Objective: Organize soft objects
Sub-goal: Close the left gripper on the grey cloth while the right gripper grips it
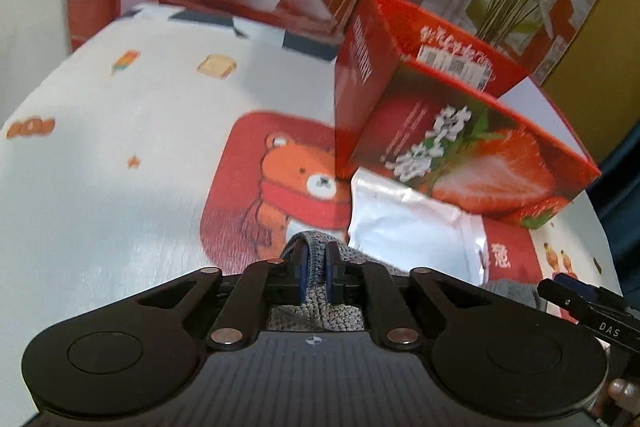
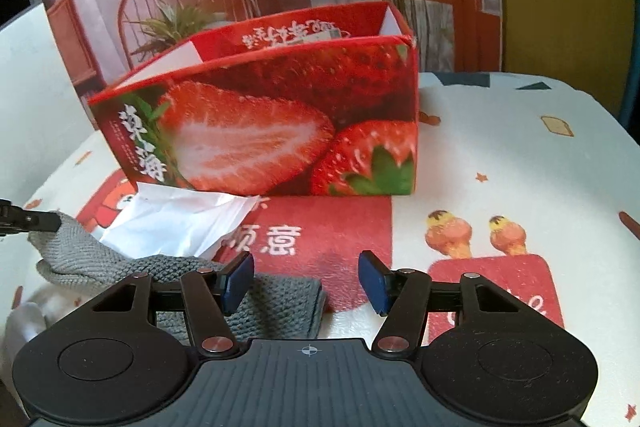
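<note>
Standing open-topped on the printed tablecloth (image 2: 500, 155), one strawberry box (image 2: 280, 131) is seen; one grey knitted cloth (image 2: 272, 303), lying lengthwise across the front, is pinched by the left gripper (image 1: 315, 269); the right gripper (image 2: 306, 281) is held apart, empty.

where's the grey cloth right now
The grey cloth lies low on the left in the right wrist view, on the printed tablecloth before the white packet and strawberry box; the left gripper pinches one end.

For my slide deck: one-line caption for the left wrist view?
Left gripper shut on grey knitted cloth before the strawberry box.
</note>
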`<control>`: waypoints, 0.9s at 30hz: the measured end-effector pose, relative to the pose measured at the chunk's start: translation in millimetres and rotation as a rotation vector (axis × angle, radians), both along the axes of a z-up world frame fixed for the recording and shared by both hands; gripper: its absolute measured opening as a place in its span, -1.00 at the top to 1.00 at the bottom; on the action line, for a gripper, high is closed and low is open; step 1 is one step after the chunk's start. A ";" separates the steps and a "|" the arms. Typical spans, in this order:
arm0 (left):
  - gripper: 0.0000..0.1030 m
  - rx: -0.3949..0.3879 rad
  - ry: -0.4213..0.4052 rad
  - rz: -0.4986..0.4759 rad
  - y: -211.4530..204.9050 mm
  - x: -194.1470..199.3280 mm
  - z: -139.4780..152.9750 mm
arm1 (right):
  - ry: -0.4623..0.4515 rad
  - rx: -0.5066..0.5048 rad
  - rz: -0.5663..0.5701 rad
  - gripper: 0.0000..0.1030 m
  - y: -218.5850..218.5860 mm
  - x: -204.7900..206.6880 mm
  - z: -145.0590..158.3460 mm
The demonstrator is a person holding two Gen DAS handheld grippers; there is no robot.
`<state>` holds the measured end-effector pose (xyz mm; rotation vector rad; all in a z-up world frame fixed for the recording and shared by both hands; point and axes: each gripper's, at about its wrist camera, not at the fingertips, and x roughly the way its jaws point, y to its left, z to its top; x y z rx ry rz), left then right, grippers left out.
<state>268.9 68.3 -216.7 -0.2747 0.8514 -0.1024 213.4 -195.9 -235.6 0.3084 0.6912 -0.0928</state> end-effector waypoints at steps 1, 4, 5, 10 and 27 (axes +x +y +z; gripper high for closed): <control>0.49 -0.005 0.008 -0.004 -0.3 -2.9 -2.3 | 0.001 0.003 0.007 -0.10 1.2 -0.6 -0.8; -0.04 -0.043 -0.001 -0.023 2.4 -13.6 -8.1 | 0.012 0.011 0.025 -0.11 5.9 -1.6 -5.7; -0.04 -0.051 -0.004 -0.031 1.4 -16.4 -9.6 | 0.018 0.011 0.033 -0.11 8.4 -1.9 -7.6; -0.01 -0.023 0.014 -0.054 -2.0 -22.5 -20.3 | 0.033 -0.014 0.069 -0.14 21.8 -3.0 -14.8; 0.13 0.016 0.007 -0.059 -7.4 -26.2 -31.2 | 0.020 -0.071 0.131 0.57 29.2 17.1 -18.7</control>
